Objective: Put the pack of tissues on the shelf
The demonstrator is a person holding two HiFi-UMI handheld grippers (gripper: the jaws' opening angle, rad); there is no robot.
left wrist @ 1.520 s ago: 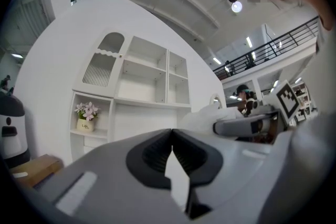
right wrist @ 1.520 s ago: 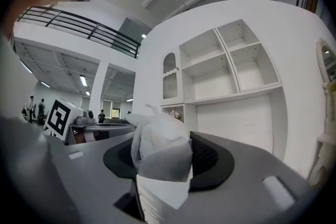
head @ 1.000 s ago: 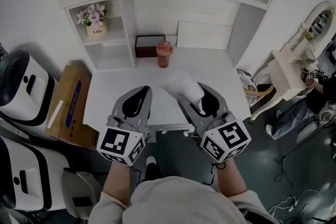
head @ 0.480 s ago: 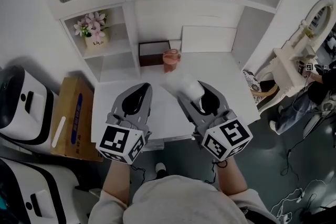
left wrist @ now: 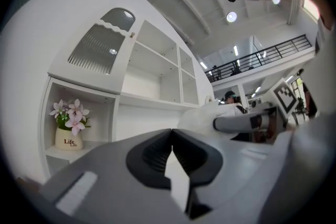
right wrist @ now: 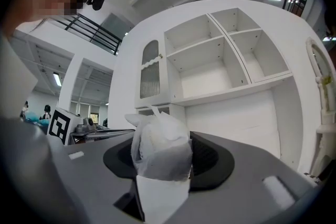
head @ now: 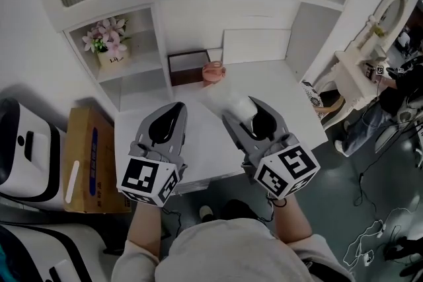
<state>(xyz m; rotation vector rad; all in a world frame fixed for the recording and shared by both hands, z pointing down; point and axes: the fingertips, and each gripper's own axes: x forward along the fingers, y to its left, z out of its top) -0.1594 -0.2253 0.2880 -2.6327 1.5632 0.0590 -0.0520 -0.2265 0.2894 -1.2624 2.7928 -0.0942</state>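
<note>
Your left gripper (head: 176, 106) and your right gripper (head: 239, 109): matte grey moulded shells that taper towards the tips; each jaw is lined with a black ribbed pad (left wrist: 151, 153), set in a rounded black recess; a small pale oblong inset (right wrist: 275, 189) sits on the shell. At the rear of each you carry a marker cube, left (head: 149, 180) and right (head: 285, 170), white with bold black square patterns on its faces; a thin dark cord (head: 272, 203) shows just below the right cube. You wear a light grey top (head: 225, 251); its sleeves, left (head: 135, 261) and right (head: 317, 259), end short of the forearms.
</note>
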